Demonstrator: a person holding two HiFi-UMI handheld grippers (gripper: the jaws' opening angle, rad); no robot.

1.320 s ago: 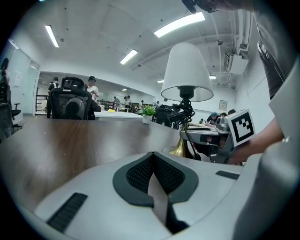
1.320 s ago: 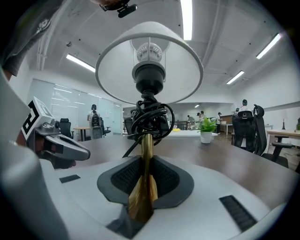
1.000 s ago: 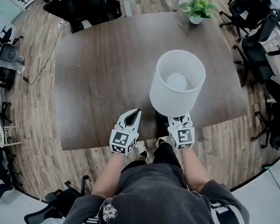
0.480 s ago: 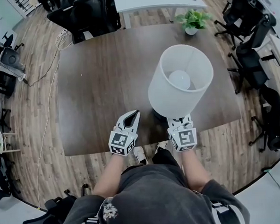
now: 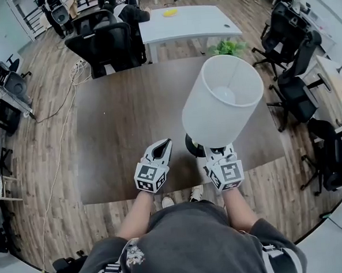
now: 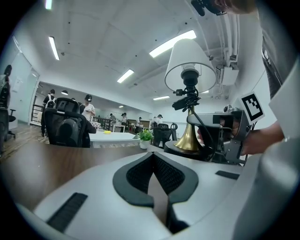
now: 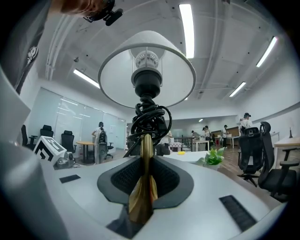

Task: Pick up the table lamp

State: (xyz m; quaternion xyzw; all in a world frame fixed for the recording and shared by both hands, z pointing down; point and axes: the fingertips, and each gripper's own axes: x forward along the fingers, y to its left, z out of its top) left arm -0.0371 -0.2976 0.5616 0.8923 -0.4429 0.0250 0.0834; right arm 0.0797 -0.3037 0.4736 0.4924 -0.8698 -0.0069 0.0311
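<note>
Table lamp (image 5: 222, 104) sat in your right tongs (image 7: 143, 185), pinched by its brass stem (image 7: 145, 152), its base seemingly clear of the worktop (image 5: 118, 124). Your left tongs (image 6: 154, 176) were together, empty. Pickup looked essentially done.

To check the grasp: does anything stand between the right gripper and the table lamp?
Nothing visible does. The right gripper is closed directly on the table lamp at its brass stem; the lamp's coiled black cord sits just above the jaws.
</note>
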